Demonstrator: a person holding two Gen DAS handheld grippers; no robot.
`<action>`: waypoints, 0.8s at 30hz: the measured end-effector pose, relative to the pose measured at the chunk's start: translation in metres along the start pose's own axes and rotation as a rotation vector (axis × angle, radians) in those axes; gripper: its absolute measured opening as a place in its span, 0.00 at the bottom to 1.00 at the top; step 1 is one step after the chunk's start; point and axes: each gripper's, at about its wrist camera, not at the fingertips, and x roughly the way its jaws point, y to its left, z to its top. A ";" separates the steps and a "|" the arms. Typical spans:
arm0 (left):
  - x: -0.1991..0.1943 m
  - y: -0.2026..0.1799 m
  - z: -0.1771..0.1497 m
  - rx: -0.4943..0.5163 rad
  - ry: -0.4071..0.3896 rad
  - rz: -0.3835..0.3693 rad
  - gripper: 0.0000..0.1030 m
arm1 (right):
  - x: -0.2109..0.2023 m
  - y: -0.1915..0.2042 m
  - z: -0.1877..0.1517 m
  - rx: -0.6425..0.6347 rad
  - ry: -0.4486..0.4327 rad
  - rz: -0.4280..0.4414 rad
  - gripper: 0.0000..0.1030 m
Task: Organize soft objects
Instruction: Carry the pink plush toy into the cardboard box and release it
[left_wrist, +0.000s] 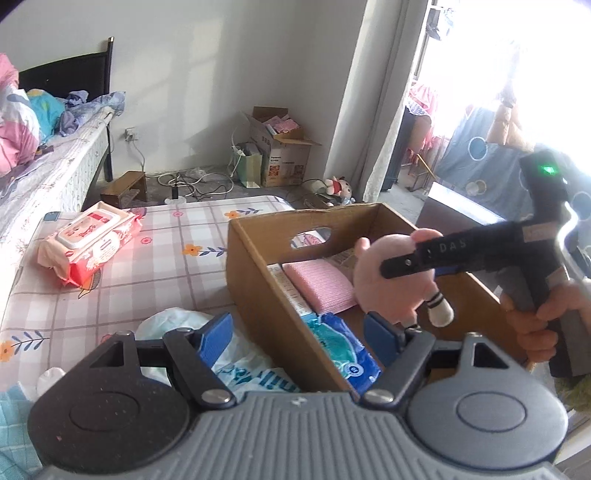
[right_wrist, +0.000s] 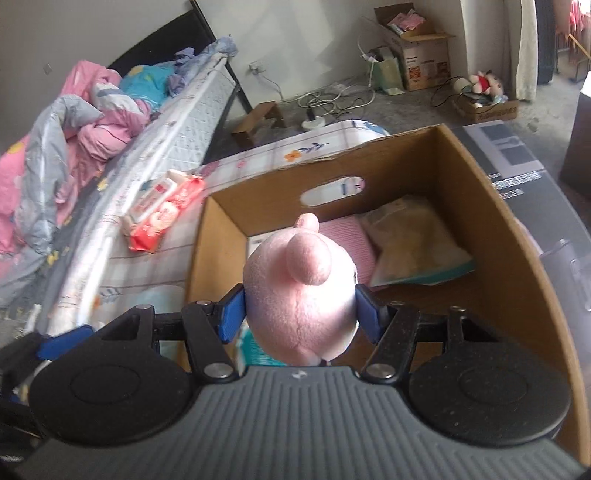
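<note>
Surface: bench (left_wrist: 155, 258) under a checked, flower-print cloth.
Box: open cardboard box (right_wrist: 491, 229) on the bench, holding a pink cloth (left_wrist: 317, 284) and a blue packet (left_wrist: 343, 354).
Toy: pink plush toy (right_wrist: 299, 295), above the box.
Right tongs (right_wrist: 300, 314): clamped on the plush toy.
Left tongs (left_wrist: 299, 332): apart, nothing between, over the box's near wall.
Loose: red wipes pack (left_wrist: 88, 243) on the cloth, well apart from the box.
Room: bed (right_wrist: 92, 147) with heaped bedding; grey floor with cables.
</note>
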 end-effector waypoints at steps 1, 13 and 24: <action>-0.002 0.007 0.000 -0.010 0.001 0.014 0.77 | 0.005 -0.002 -0.002 -0.035 0.006 -0.039 0.59; -0.027 0.049 -0.017 -0.077 0.024 0.119 0.77 | 0.083 0.053 -0.052 -0.525 0.088 -0.347 0.71; -0.059 0.070 -0.039 -0.111 -0.005 0.151 0.77 | 0.029 0.042 -0.027 -0.257 0.018 -0.182 0.68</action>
